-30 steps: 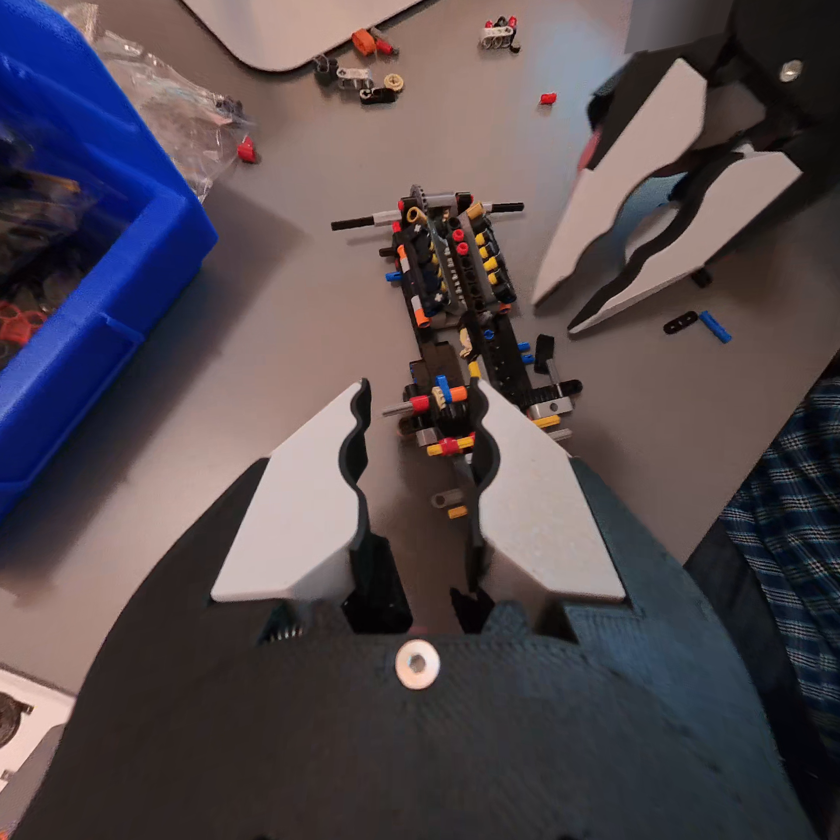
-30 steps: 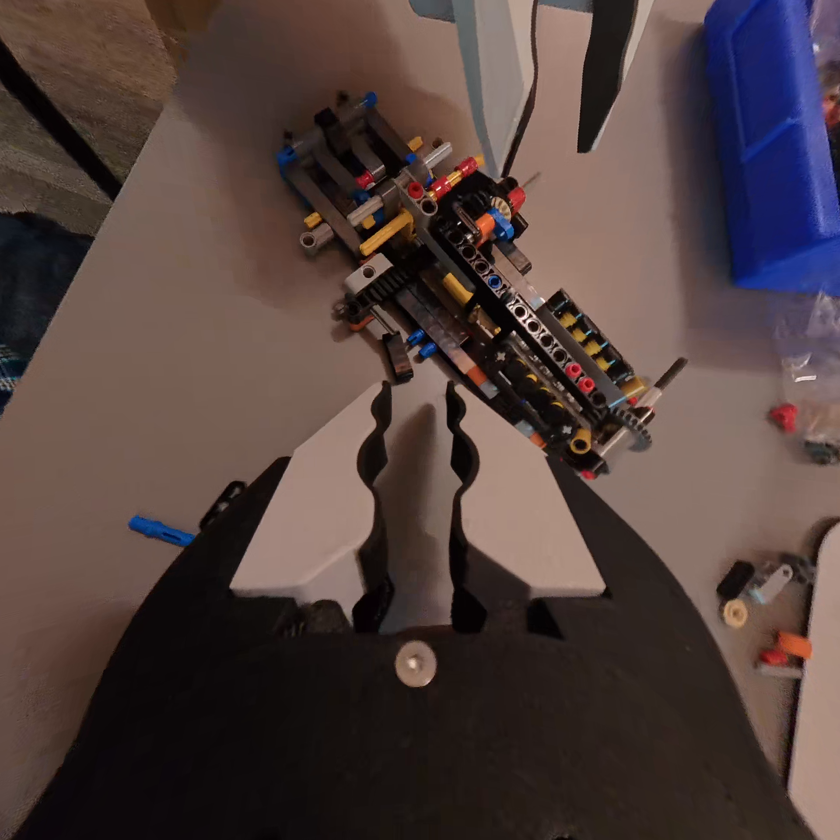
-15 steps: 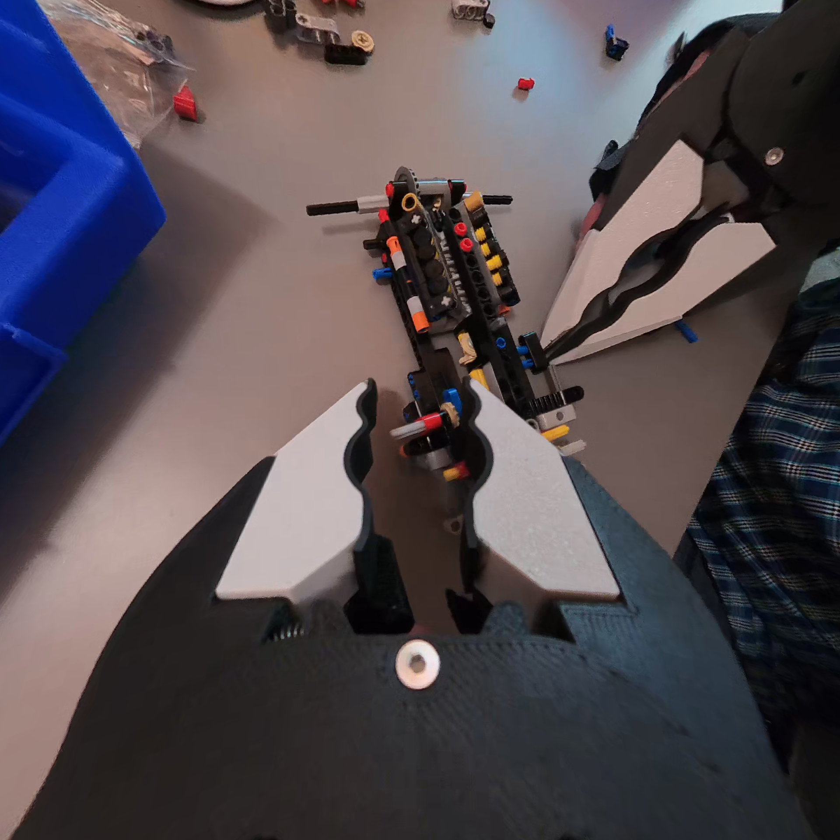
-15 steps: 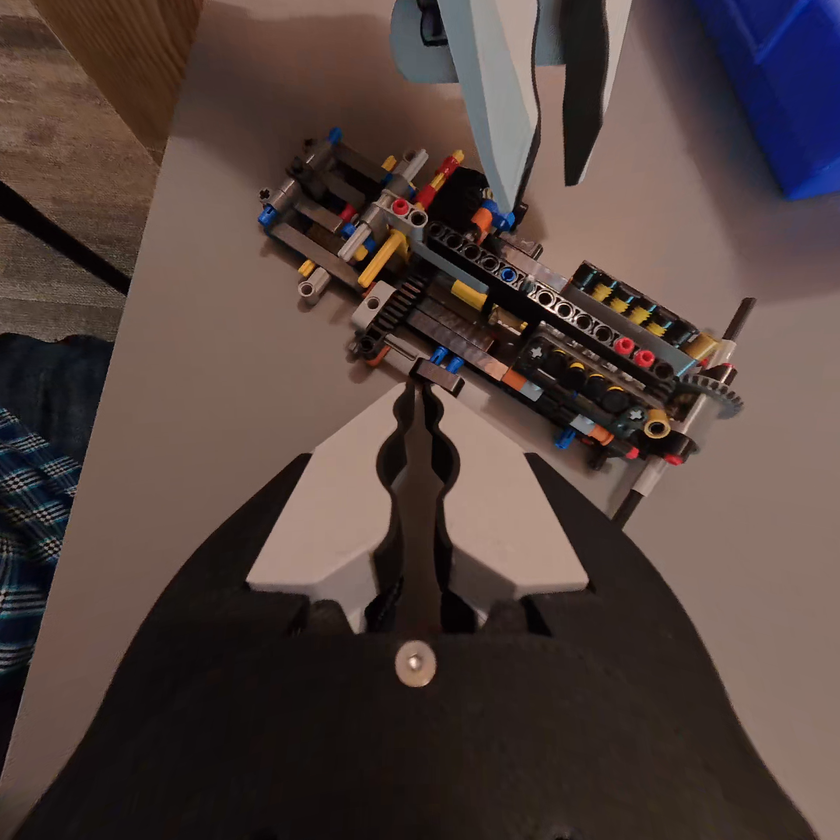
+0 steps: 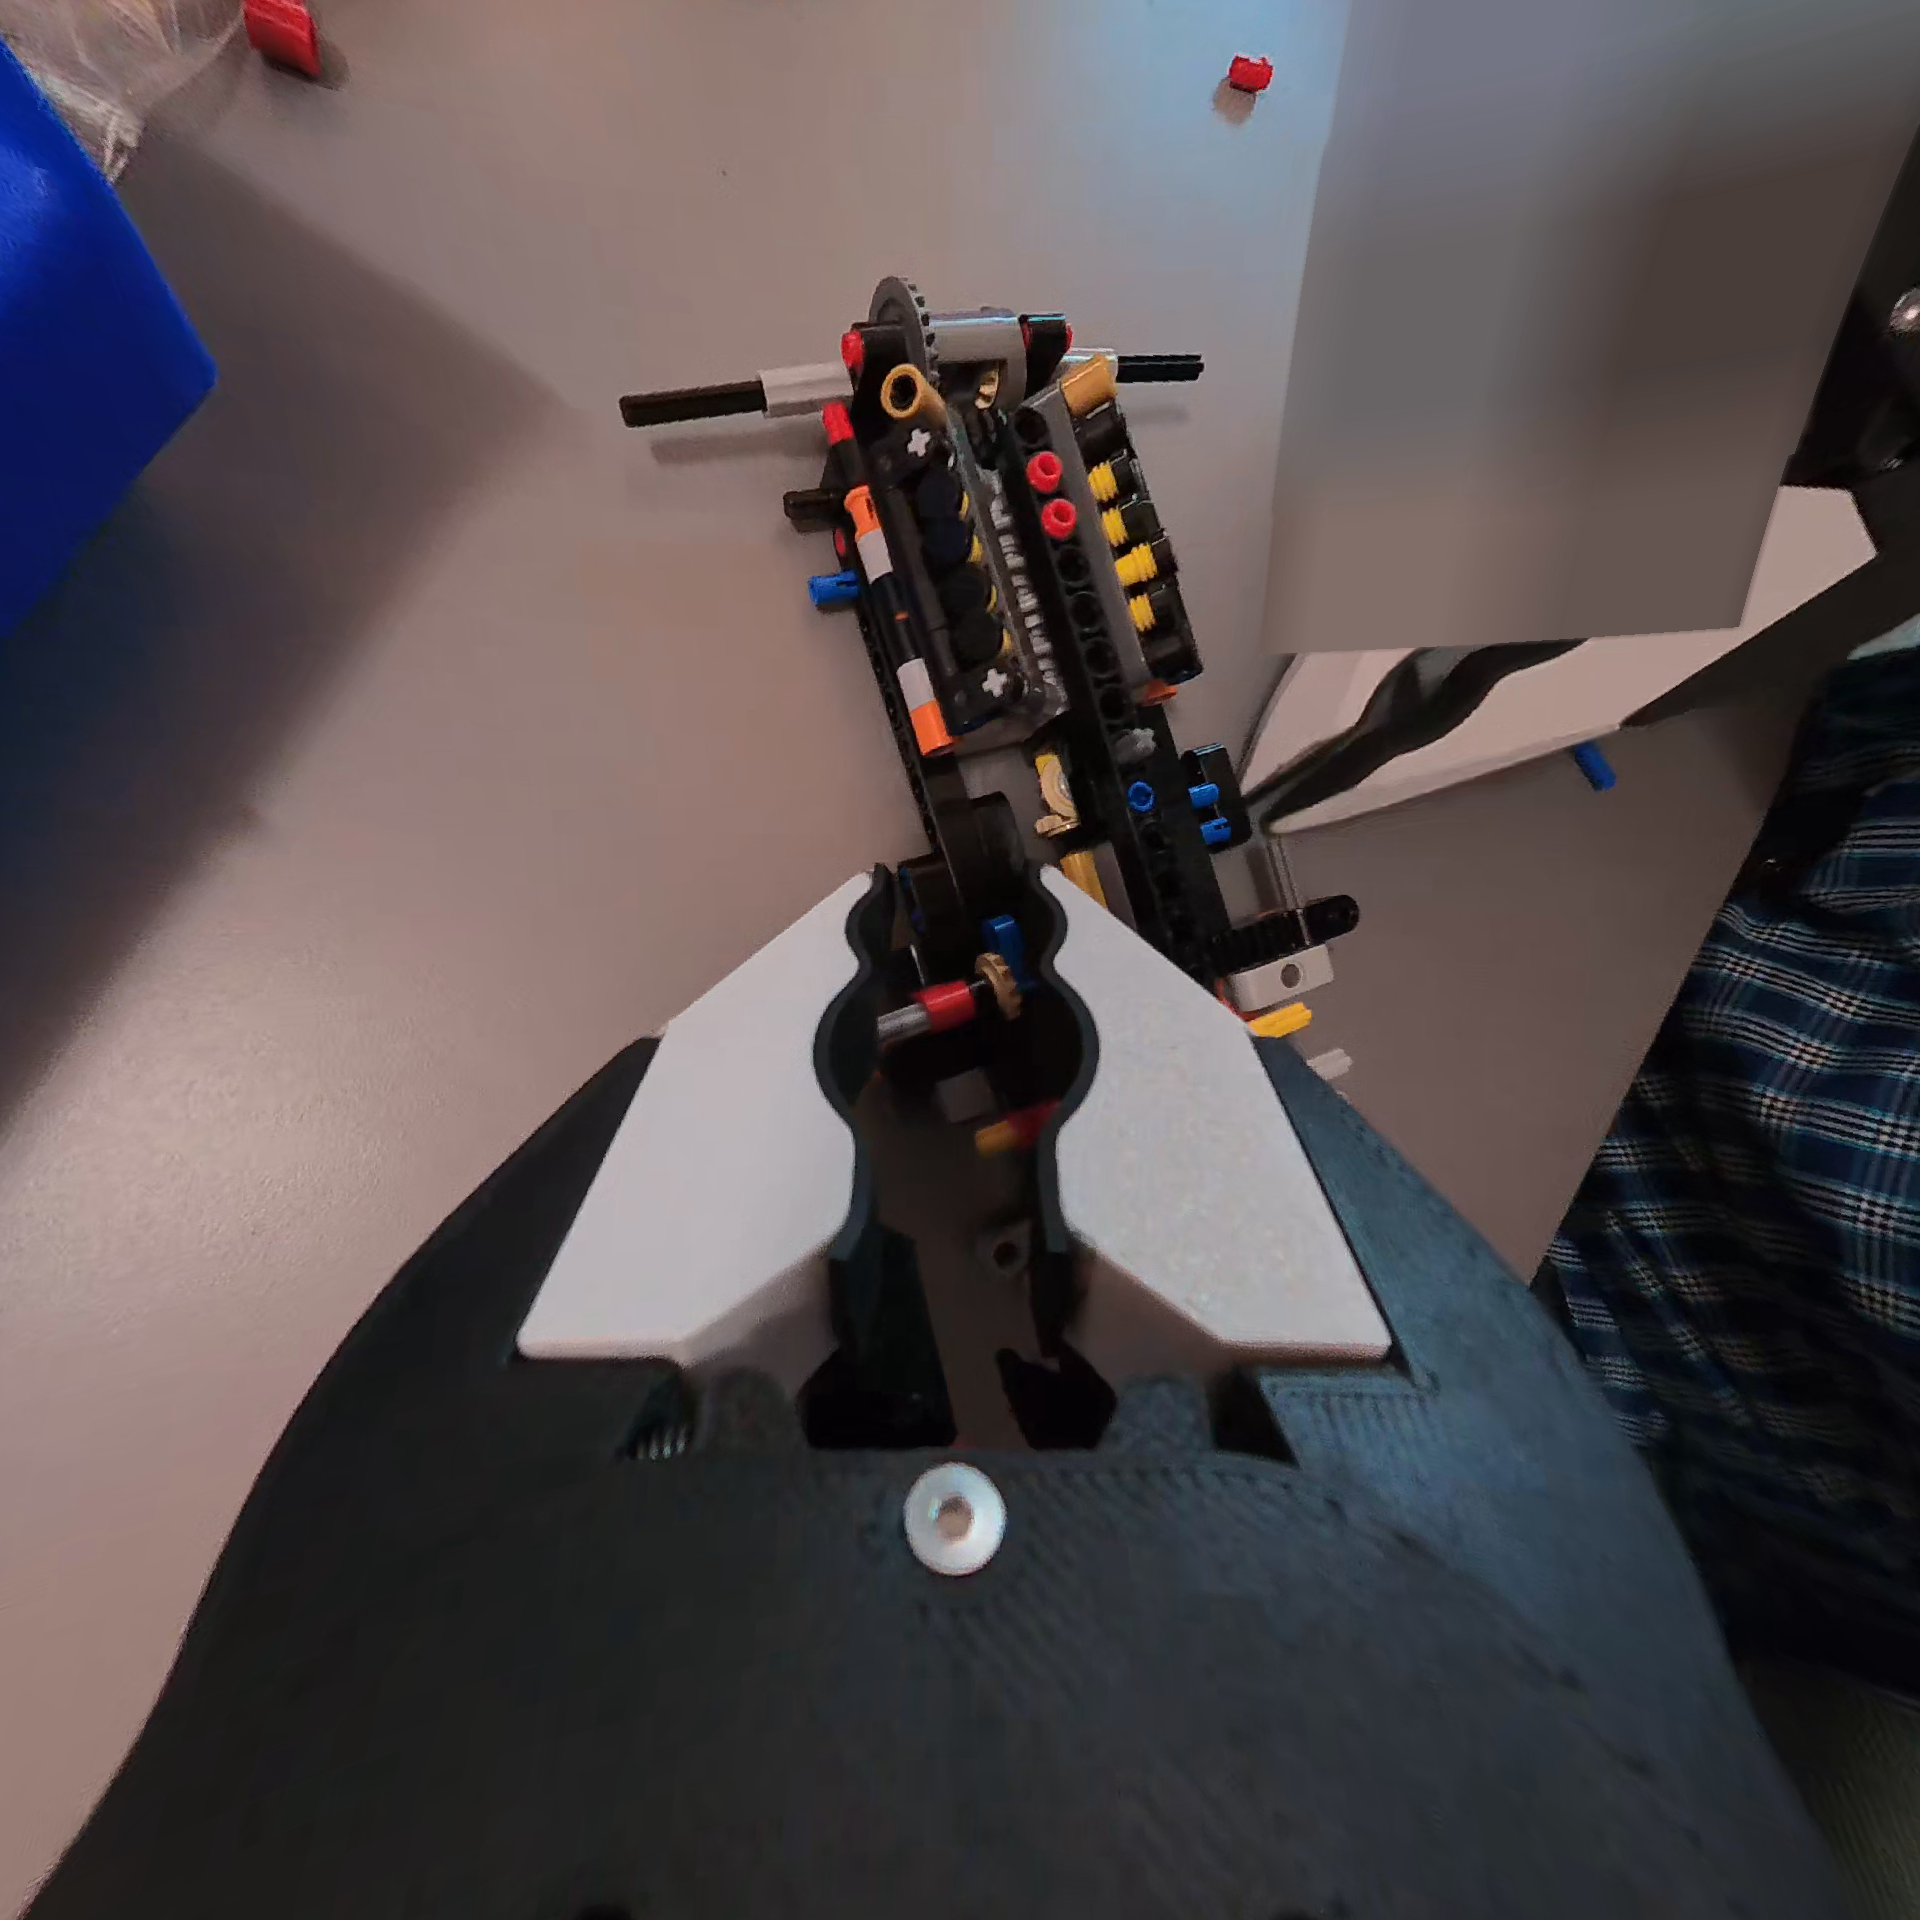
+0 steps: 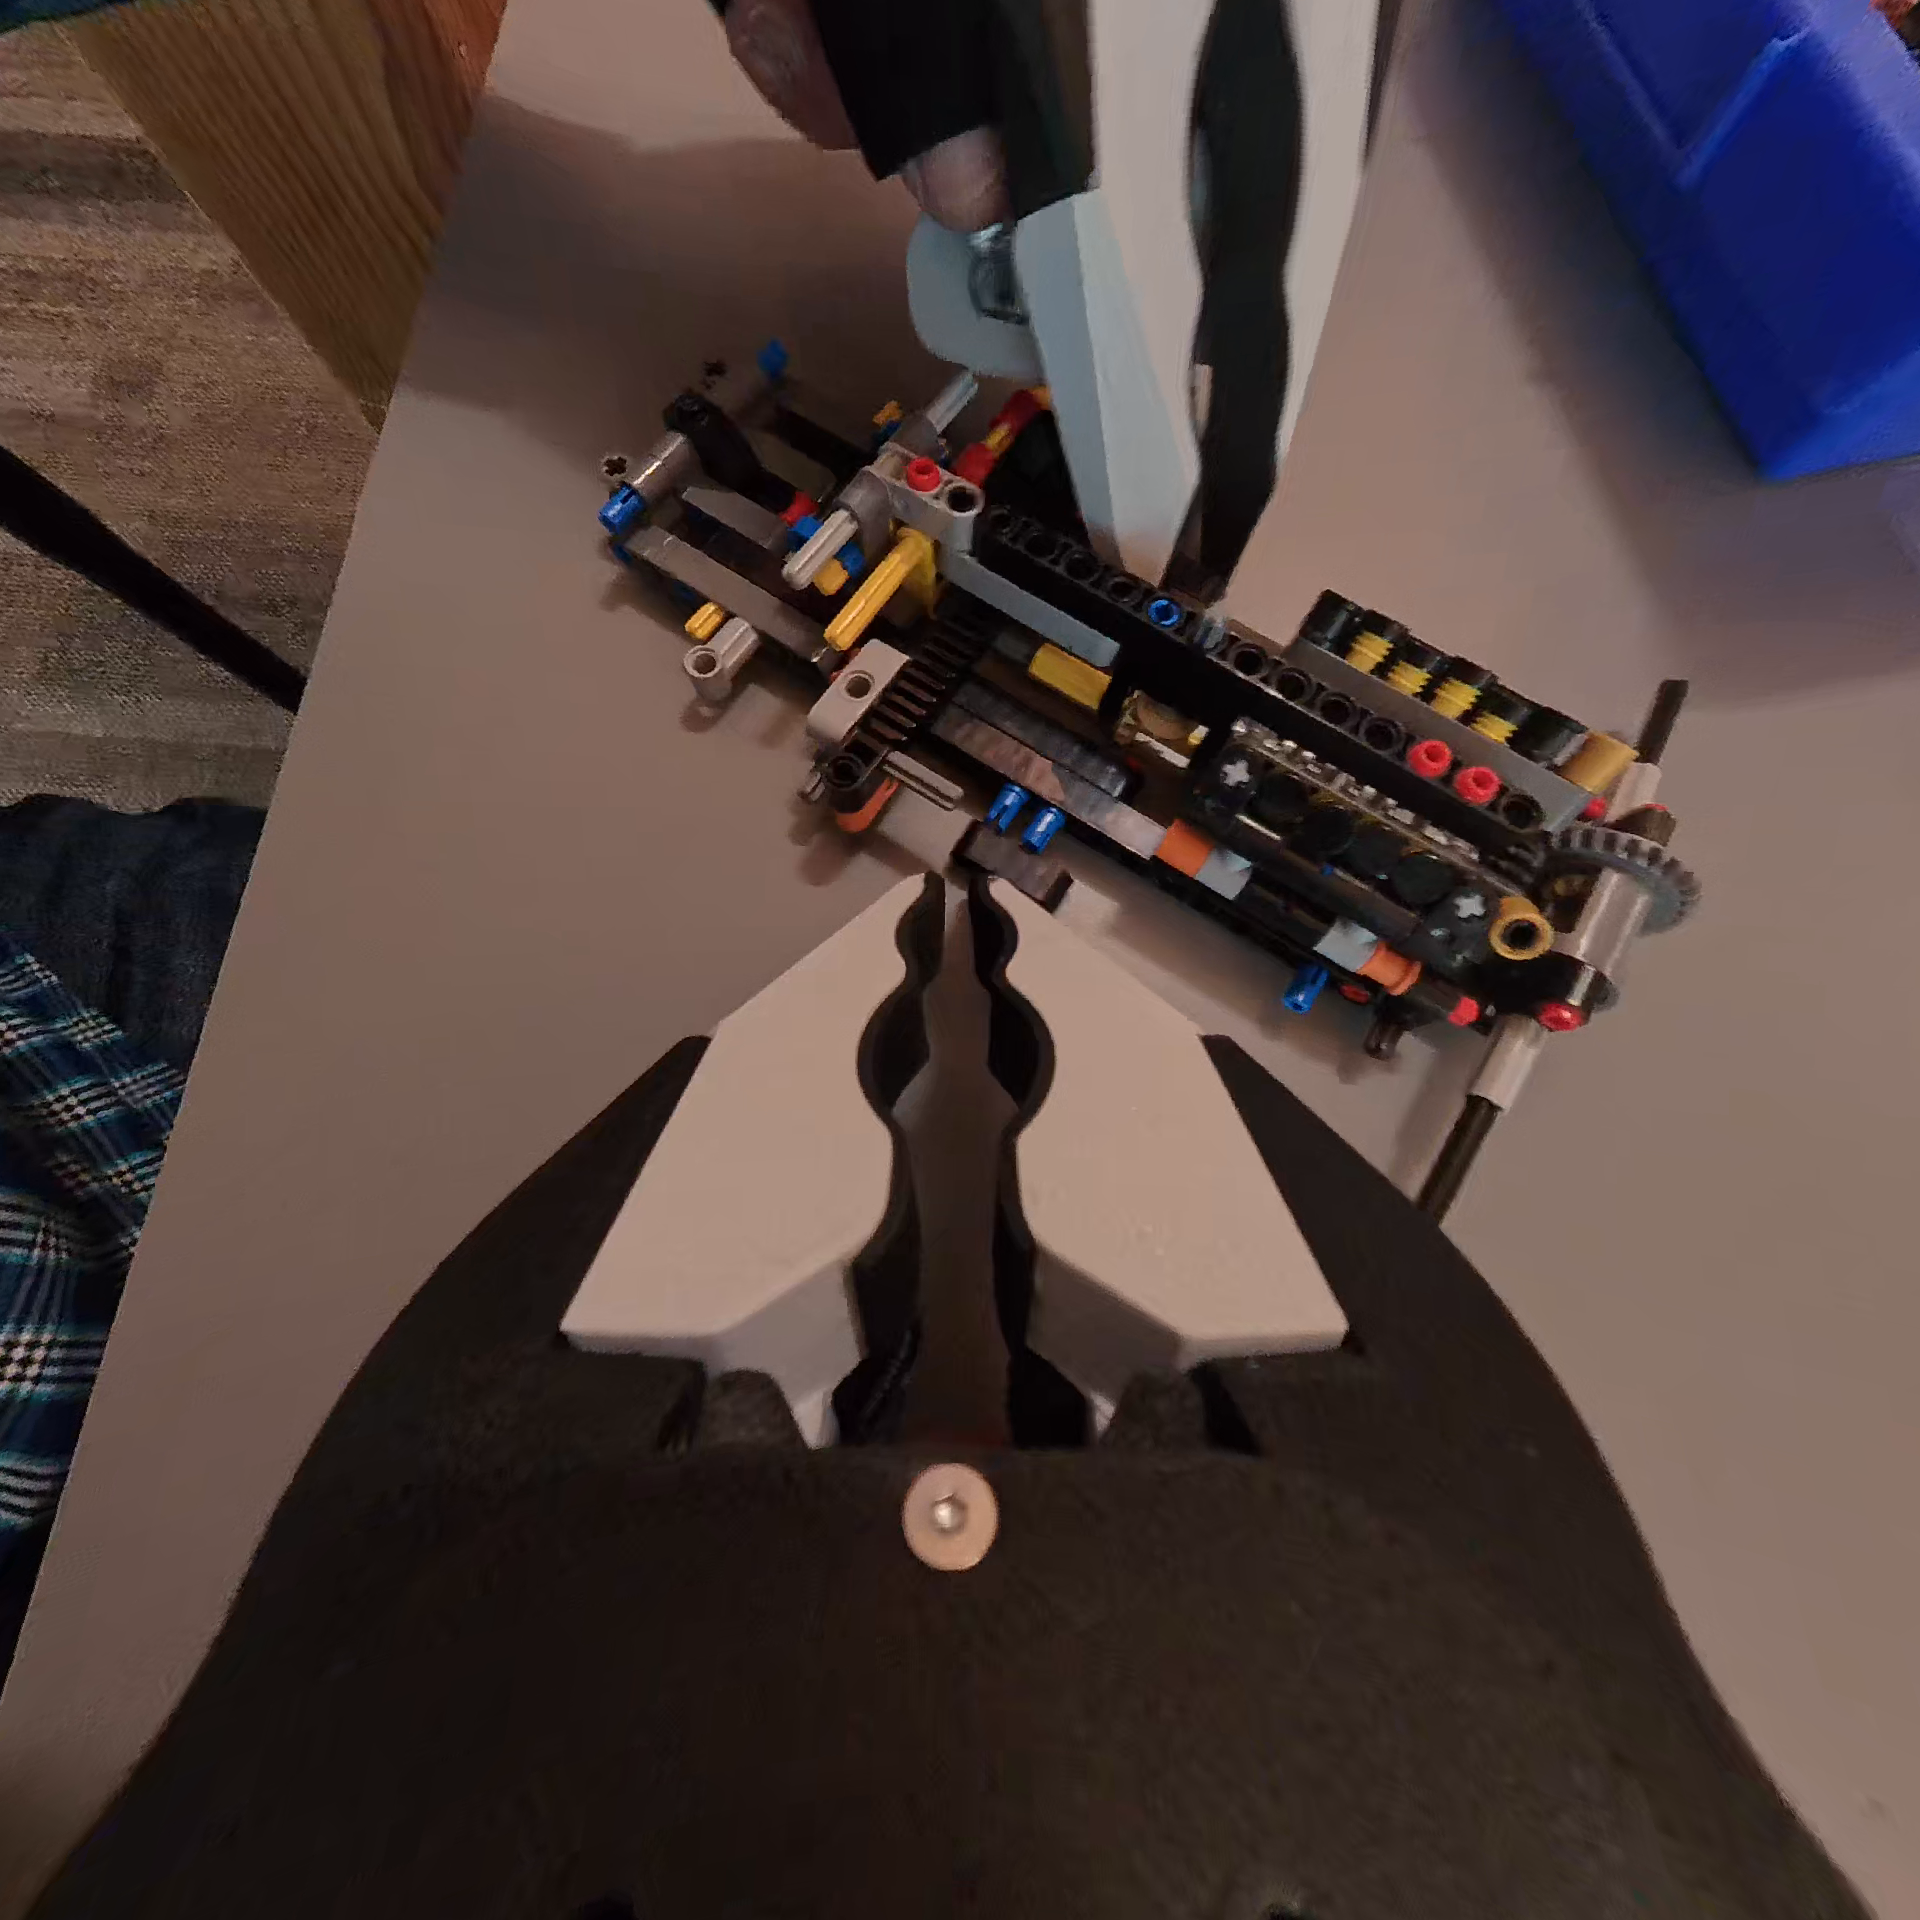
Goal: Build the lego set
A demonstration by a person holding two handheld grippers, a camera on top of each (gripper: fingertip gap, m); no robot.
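The long lego chassis [image 5: 1039, 582] lies on the grey table [image 5: 468, 935], gear and black axle at its far end. My left gripper [image 5: 961, 894] is shut on its near end, with a red and tan axle part between the fingers. In the right wrist view the chassis [image 6: 1195, 727] lies crosswise, and the left gripper [image 6: 1195, 571] comes down onto its black beam from above. My right gripper [image 6: 956, 888] is shut, its tips against a small black piece with blue pins [image 6: 1013, 862] on the chassis side. The right gripper also shows in the left wrist view [image 5: 1262, 810].
A blue bin [image 5: 62, 364] stands at the left, also in the right wrist view [image 6: 1766, 208]. Loose red pieces [image 5: 1247, 73] and a blue pin [image 5: 1595, 769] lie on the table. The table edge and a person's plaid clothing [image 5: 1766, 1143] are at the right. Some 7 centimeters of space lies between my two pairs of fingers.
My left gripper moved forward and closed on the chassis's near end. My right gripper closed and moved in until its tips reached the small black piece on the chassis side.
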